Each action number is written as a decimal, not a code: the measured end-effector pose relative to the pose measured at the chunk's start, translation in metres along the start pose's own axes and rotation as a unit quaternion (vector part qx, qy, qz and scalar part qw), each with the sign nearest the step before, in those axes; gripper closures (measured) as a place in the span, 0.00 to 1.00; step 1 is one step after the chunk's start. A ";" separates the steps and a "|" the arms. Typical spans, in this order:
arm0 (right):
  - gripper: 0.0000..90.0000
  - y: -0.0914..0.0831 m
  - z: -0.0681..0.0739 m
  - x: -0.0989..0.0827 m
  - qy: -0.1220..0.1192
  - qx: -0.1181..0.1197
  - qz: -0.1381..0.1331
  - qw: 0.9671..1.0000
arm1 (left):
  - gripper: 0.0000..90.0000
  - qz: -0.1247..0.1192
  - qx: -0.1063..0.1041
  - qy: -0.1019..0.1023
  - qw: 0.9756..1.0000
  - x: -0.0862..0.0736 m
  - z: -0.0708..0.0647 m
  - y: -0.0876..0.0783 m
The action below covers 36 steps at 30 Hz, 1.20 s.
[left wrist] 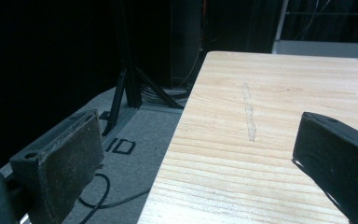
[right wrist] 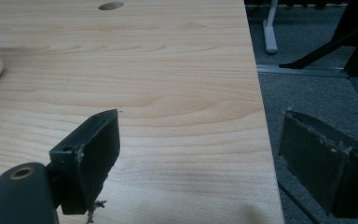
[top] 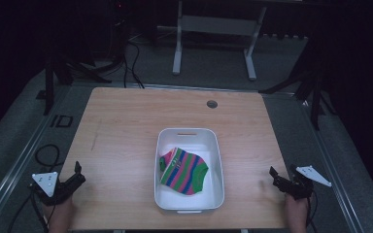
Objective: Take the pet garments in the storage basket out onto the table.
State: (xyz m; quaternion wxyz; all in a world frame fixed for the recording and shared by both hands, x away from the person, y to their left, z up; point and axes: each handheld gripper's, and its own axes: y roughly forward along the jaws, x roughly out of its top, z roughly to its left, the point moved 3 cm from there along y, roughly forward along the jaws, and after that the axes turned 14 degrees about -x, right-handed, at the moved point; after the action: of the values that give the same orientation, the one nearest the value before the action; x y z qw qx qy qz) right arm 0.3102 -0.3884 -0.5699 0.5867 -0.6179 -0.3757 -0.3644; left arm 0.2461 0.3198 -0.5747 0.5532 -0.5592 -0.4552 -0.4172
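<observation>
Left gripper (left wrist: pixel 205 158) fingers (left wrist: pixel 70 161) spread wide over wooden table (left wrist: pixel 279 93) edge (pale streak (left wrist: pixel 249 112) on wood).

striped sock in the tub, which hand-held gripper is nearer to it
Right, narrowly. The right hand-held gripper sits beyond the striped sock's tub; the left hand-held gripper sits slightly farther.

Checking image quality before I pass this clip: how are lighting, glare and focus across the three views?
High view: dim and soft, surroundings nearly black, white bin brightest. Left gripper view: table evenly lit, near left claw pads slightly soft. Right gripper view: wood grain clear, no glare, faint shadow at the bottom edge.
</observation>
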 end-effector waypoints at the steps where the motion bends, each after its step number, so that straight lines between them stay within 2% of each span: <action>1: 0.14 0.000 0.000 0.000 0.000 0.000 0.001 1.000 | 0.02 0.002 -0.002 0.002 1.000 0.000 0.000 0.000; 4: 0.14 0.001 0.001 0.000 -0.002 0.002 0.004 1.000 | 0.02 0.003 -0.004 0.006 1.000 0.000 -0.001 0.000; 10: 0.14 0.006 0.002 0.000 -0.013 0.005 0.032 0.999 | 0.02 0.007 -0.006 0.006 1.000 0.000 -0.001 0.001; 11: 0.14 0.009 0.001 0.000 -0.013 0.013 0.050 0.999 | 0.02 0.012 -0.008 0.009 1.000 0.000 -0.001 0.002; 13: 0.15 0.011 -0.001 0.000 -0.026 0.020 0.068 0.997 | 0.02 0.012 -0.007 0.011 1.000 0.000 -0.002 0.002; 16: 0.15 0.011 -0.004 -0.001 -0.033 0.045 0.073 0.996 | 0.02 0.012 -0.006 0.013 1.000 0.000 -0.002 0.002; 22: 0.15 0.011 -0.007 -0.004 -0.057 0.084 0.095 0.990 | 0.02 0.011 -0.003 0.019 1.000 0.000 -0.003 0.002; 23: 0.15 0.010 -0.007 -0.004 -0.063 0.089 0.089 0.990 | 0.02 0.011 -0.003 0.017 1.000 0.000 -0.003 0.002; 26: 0.14 0.007 -0.003 -0.002 -0.088 0.107 0.093 0.986 | 0.02 0.011 -0.005 0.012 1.000 0.000 -0.002 0.002; 31: 0.14 0.003 0.009 0.000 -0.114 0.163 0.112 0.974 | 0.02 0.009 -0.010 0.013 1.000 0.000 -0.002 0.001; 32: 0.14 0.002 0.012 0.000 -0.121 0.175 0.123 0.969 | 0.02 0.009 -0.011 0.012 1.000 0.000 -0.002 0.001; 33: 0.14 0.002 0.016 -0.001 -0.123 0.194 0.140 0.963 | 0.02 0.010 -0.014 0.010 1.000 0.000 -0.002 0.001; 34: 0.14 0.001 0.021 -0.001 -0.131 0.214 0.146 0.957 | 0.02 0.012 -0.015 0.010 1.000 0.000 -0.002 0.002; 36: 0.13 0.000 0.029 -0.001 -0.146 0.235 0.151 0.949 | 0.02 0.011 -0.014 0.015 1.000 0.000 -0.003 0.001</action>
State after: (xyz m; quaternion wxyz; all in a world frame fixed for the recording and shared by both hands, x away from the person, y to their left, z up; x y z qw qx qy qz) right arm 0.3099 -0.3598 -0.5722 0.7018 -0.5588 -0.4347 -0.0787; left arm 0.2475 0.3171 -0.5749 0.5567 -0.5655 -0.4348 -0.4257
